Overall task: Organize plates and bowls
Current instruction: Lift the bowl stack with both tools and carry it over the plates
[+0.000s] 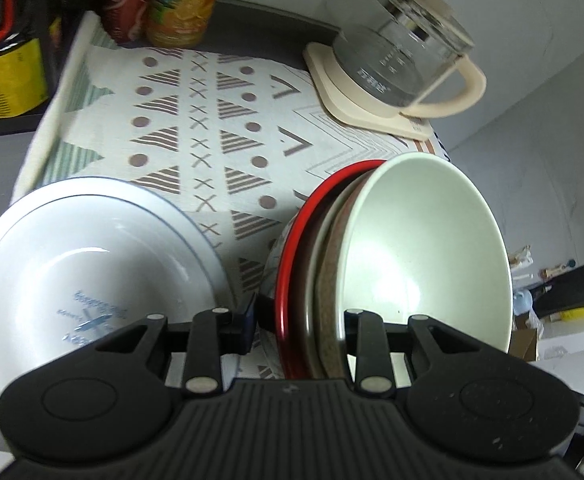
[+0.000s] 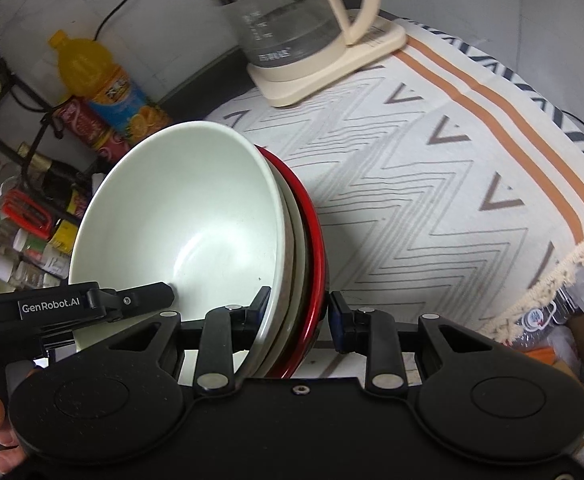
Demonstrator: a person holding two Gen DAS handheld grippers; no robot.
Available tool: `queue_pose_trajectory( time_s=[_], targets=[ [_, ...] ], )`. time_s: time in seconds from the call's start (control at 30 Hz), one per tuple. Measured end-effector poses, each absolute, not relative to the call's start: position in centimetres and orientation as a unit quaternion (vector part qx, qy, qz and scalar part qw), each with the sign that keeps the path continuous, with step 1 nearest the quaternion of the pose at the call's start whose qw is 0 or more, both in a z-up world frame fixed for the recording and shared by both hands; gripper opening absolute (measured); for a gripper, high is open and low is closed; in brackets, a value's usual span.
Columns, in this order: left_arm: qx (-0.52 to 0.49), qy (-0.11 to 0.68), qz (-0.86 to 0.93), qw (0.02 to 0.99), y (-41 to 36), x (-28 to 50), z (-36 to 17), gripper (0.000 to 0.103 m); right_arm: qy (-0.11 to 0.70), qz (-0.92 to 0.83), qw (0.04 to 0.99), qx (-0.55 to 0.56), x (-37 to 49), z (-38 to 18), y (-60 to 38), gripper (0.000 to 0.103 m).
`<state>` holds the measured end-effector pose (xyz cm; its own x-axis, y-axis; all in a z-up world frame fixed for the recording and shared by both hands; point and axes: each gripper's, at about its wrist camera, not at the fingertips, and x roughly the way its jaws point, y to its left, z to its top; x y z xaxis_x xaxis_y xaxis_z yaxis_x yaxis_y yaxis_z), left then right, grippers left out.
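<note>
A tilted stack of bowls is held up above the patterned cloth: a pale green bowl [image 1: 420,248] nested in a speckled brown bowl [image 1: 328,280] and a red-rimmed bowl [image 1: 288,264]. My left gripper [image 1: 300,332] is shut on the stack's rim, one finger hidden inside the green bowl. In the right wrist view my right gripper [image 2: 296,316] is shut on the same stack, green bowl [image 2: 180,216] and red rim [image 2: 316,248] between its fingers. A white plate [image 1: 92,256] with blue print lies on the cloth to the left.
A glass kettle [image 1: 404,52] on a cream base [image 1: 332,76] stands at the cloth's far right. Bottles and cans [image 1: 180,4] stand at the back left; a shelf of jars [image 2: 24,220] is left. The cloth's fringed edge [image 2: 572,264] hangs at right.
</note>
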<state>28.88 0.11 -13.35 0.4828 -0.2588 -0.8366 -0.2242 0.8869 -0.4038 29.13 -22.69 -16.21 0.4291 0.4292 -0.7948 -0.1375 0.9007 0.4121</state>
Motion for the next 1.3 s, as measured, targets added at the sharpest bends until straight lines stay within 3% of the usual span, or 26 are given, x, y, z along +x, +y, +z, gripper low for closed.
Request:
queue_pose_trajectory(
  time_s=[1.3],
  targets=[
    [-0.319,0.466,0.151,0.812,9.6,17.9,-12.6,0.029,0.520,0.322,0.790,0.045,26.8,-15.3,-10.3,0.029]
  ],
)
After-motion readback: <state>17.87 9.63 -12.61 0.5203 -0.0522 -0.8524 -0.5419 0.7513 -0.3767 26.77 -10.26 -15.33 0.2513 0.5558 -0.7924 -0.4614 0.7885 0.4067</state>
